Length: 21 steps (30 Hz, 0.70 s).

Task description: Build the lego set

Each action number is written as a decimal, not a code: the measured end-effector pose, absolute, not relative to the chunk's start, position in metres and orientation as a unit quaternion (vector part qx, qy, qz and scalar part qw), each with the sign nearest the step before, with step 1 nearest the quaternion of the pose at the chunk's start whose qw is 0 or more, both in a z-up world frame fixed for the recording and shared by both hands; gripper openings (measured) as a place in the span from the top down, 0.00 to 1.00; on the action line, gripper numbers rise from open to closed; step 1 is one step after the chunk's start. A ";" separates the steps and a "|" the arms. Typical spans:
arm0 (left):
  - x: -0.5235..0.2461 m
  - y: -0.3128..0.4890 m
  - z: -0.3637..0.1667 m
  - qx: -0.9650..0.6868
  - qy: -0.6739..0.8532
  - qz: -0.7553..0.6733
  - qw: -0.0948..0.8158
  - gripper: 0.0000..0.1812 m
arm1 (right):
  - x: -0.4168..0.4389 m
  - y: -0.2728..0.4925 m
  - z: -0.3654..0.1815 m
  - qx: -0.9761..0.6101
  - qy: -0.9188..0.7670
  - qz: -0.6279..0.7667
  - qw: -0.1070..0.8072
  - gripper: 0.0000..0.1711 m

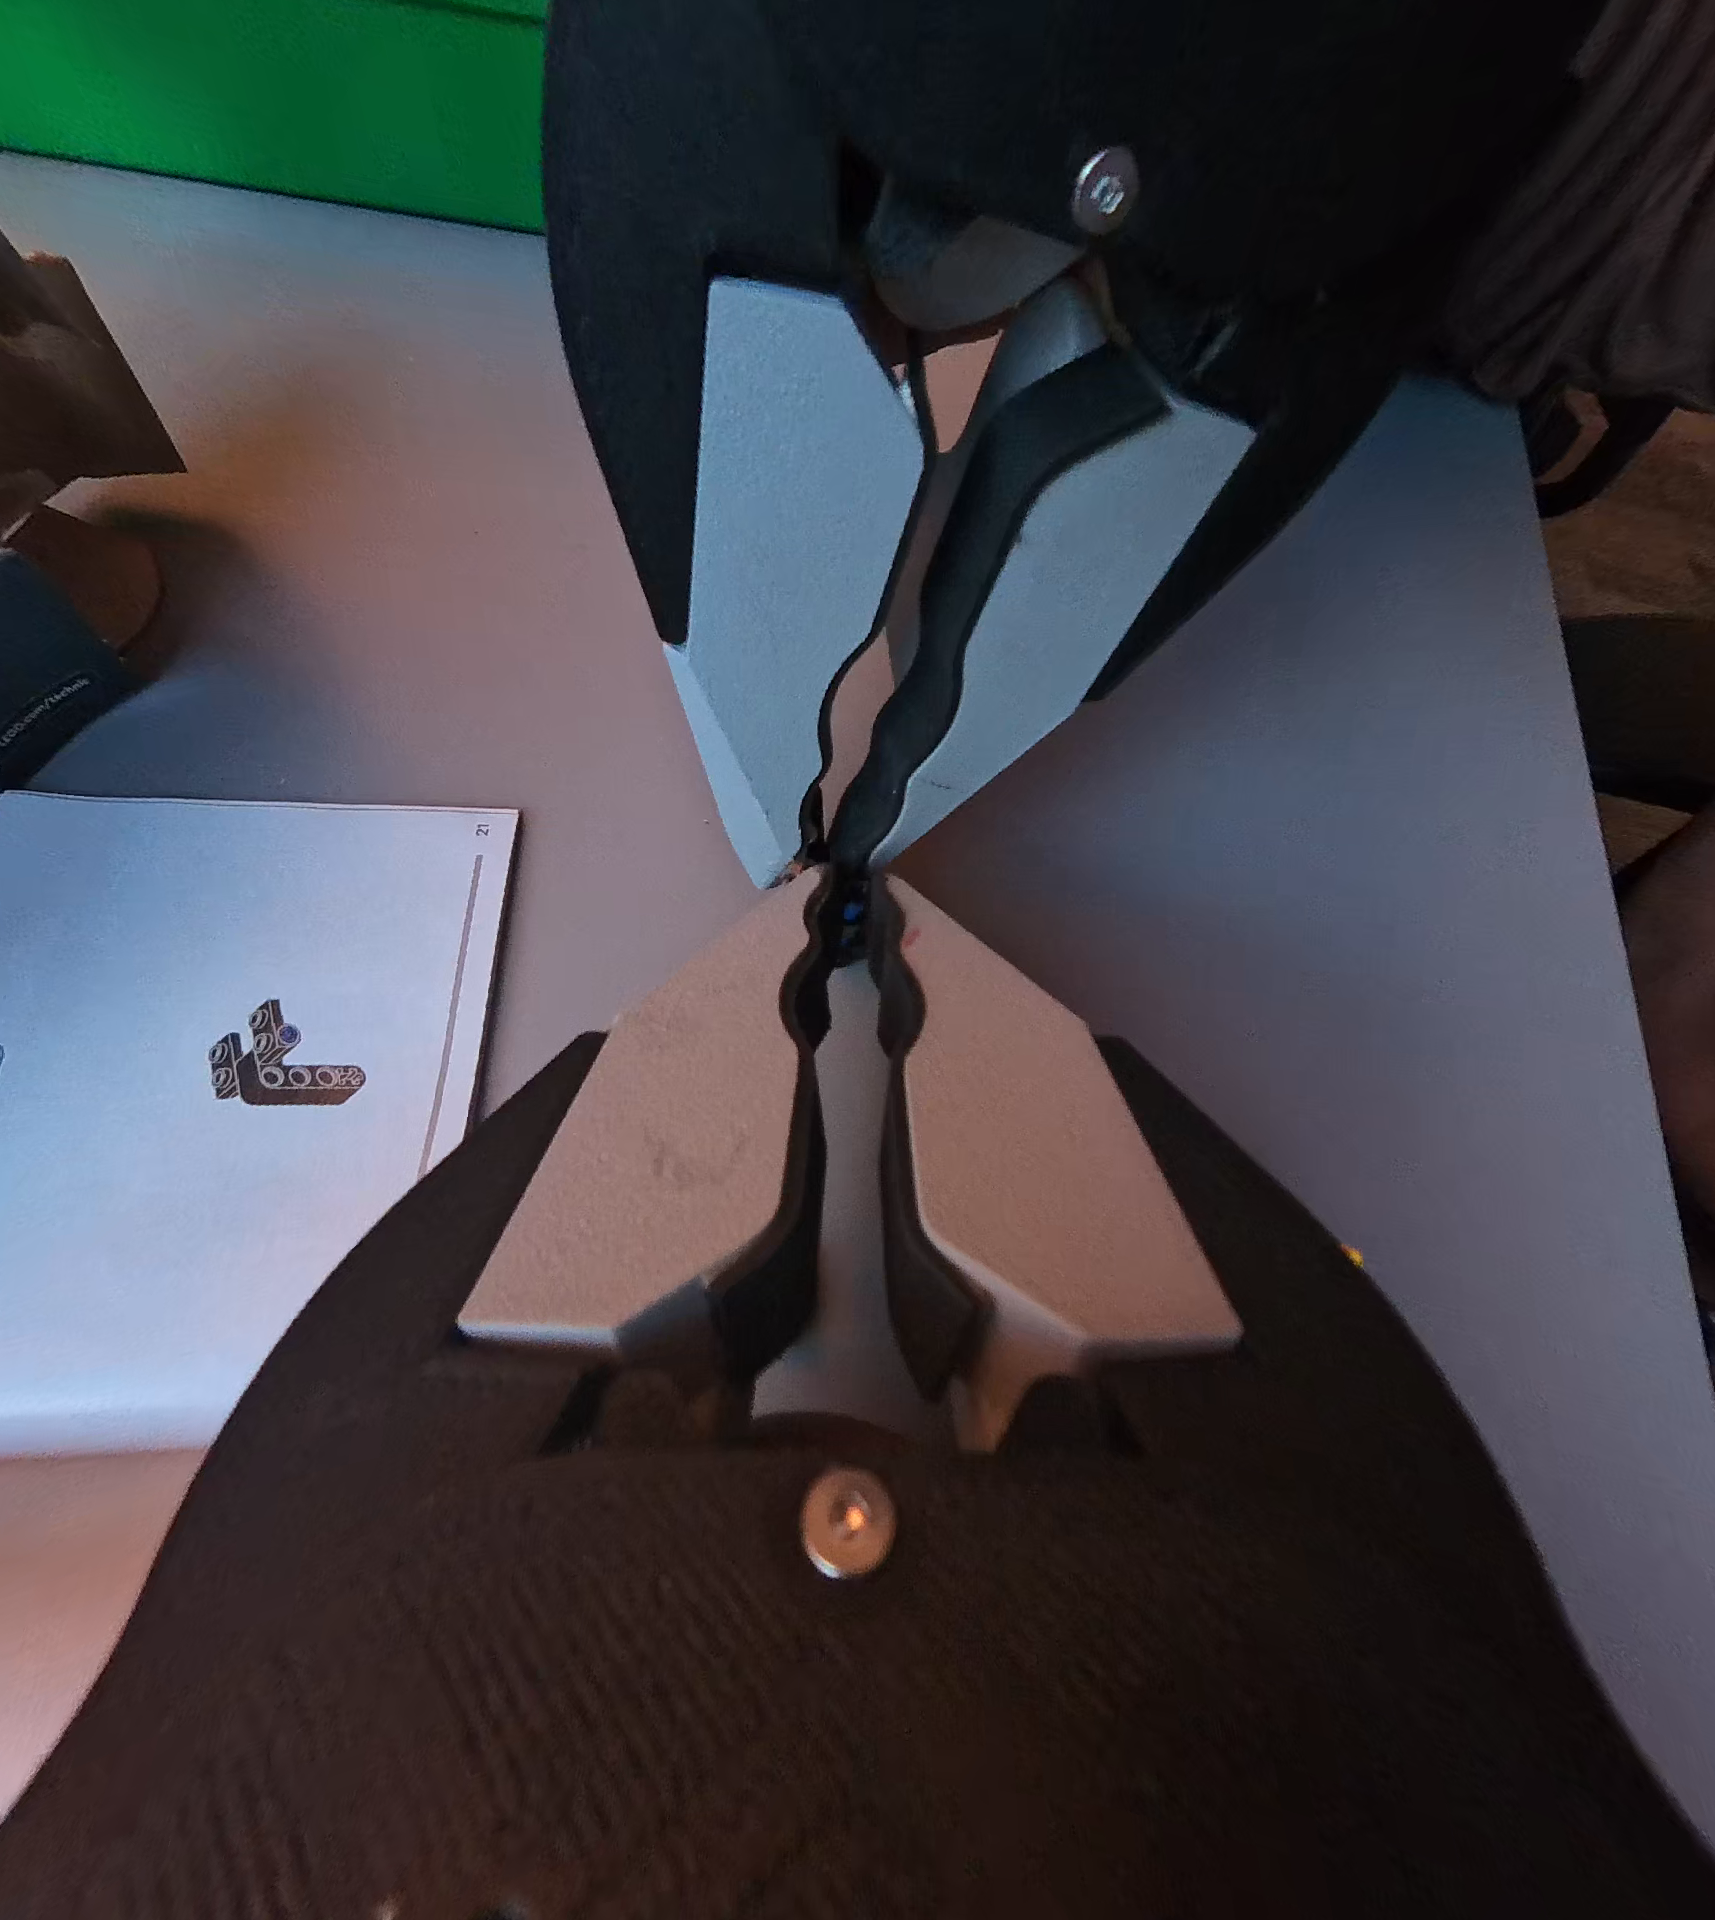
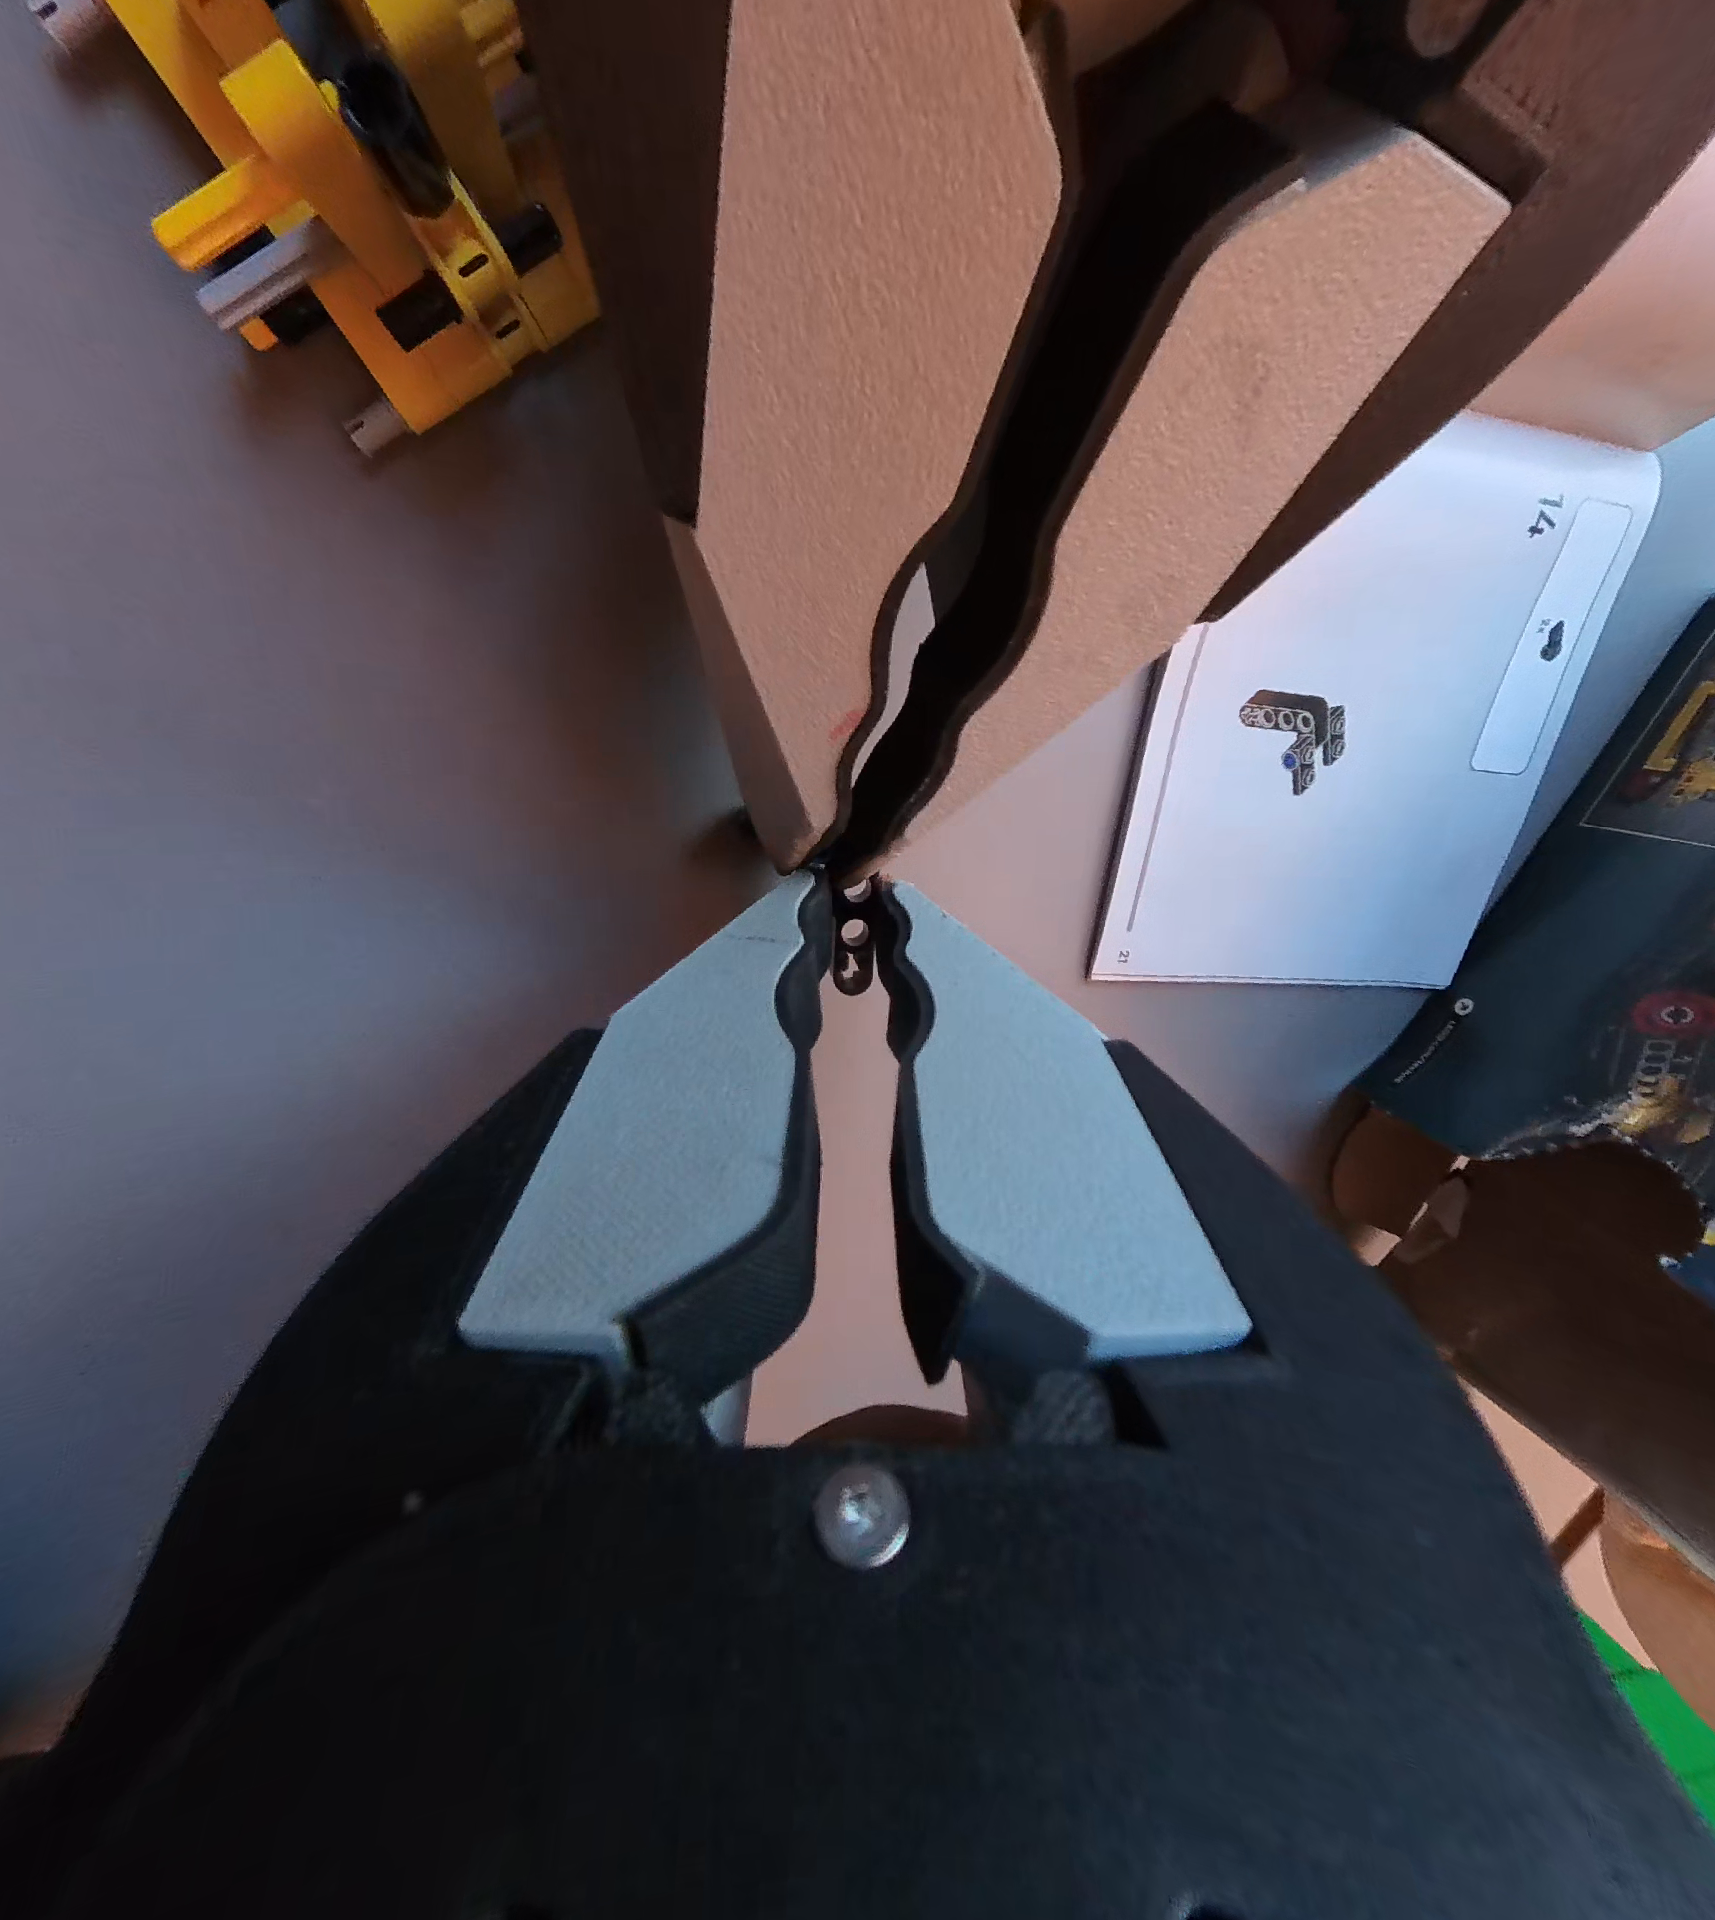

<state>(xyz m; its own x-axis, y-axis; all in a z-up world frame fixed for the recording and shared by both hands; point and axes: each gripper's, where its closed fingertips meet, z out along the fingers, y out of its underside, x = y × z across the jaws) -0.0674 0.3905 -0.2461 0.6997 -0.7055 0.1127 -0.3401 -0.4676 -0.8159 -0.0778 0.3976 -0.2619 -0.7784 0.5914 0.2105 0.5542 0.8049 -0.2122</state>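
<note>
Left wrist view: left gripper nearly closed on a small black piece with a blue pin at its tips, meeting the right gripper tip to tip above the table, booklet lying off to the left. Right wrist view shows more: right gripper pinching a black holed beam, long axis along its fingers pointing straight at the left gripper; yellow model sits well apart, upper left. Judged: parts being pressed together, both grippers equally near.
</note>
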 end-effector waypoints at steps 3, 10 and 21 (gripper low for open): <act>-0.067 0.390 -0.246 -0.828 0.313 -0.223 0.408 0.99 | -0.078 0.398 -0.262 -0.303 -0.941 0.061 0.138 0.97; -0.067 0.390 -0.247 -0.830 0.308 -0.229 0.404 0.99 | -0.077 0.398 -0.263 -0.302 -0.941 0.057 0.140 0.97; -0.065 0.389 -0.254 -0.838 0.316 -0.219 0.386 0.99 | -0.076 0.397 -0.270 -0.297 -0.945 0.055 0.128 0.97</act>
<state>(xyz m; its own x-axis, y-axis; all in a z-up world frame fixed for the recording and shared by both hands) -0.0650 0.3887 -0.2541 0.7042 -0.6992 0.1233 -0.3606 -0.5017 -0.7863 -0.0756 0.3966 -0.2705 -0.7909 0.5748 0.2098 0.5468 0.8178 -0.1793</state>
